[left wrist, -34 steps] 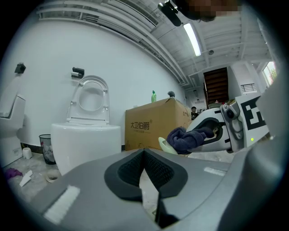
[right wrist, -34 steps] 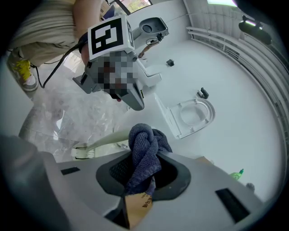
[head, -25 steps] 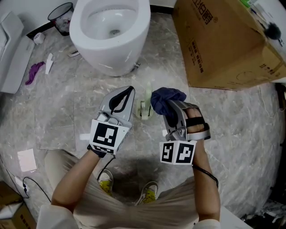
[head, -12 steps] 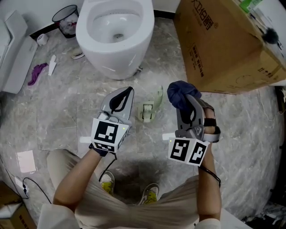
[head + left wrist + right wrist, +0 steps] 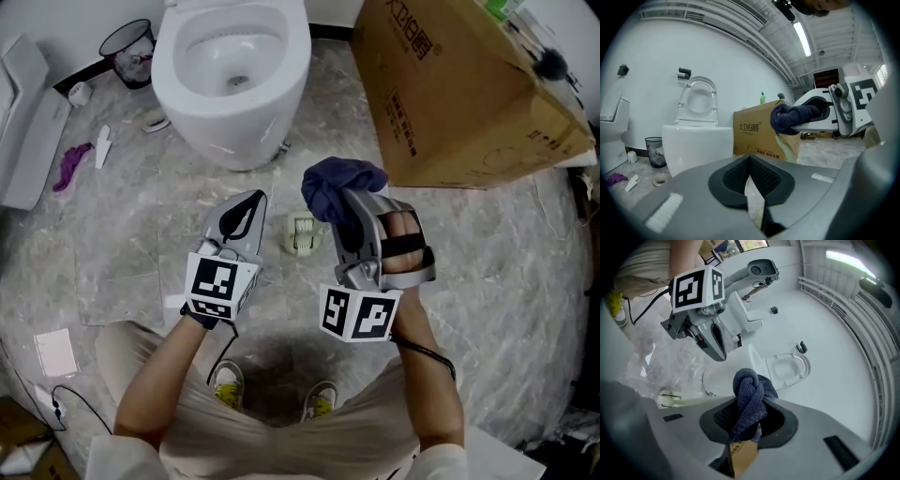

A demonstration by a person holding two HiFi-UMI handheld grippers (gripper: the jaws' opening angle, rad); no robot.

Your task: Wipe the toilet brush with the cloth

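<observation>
as the right gripper (image 5: 343,204), clamping the cloth (image 5: 339,180), swings back over the toilet brush (image 5: 302,232), another wipe looks due; left gripper (image 5: 241,216) closed, empty.

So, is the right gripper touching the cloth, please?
Touching: the right gripper view shows the right gripper shut on the dark blue cloth, which bunches out past its tips.

head view: steeply down | left gripper view: low, toward toilet (image 5: 693,145) | right gripper view: rolled, same toilet, left tool (image 5: 718,350)
</observation>
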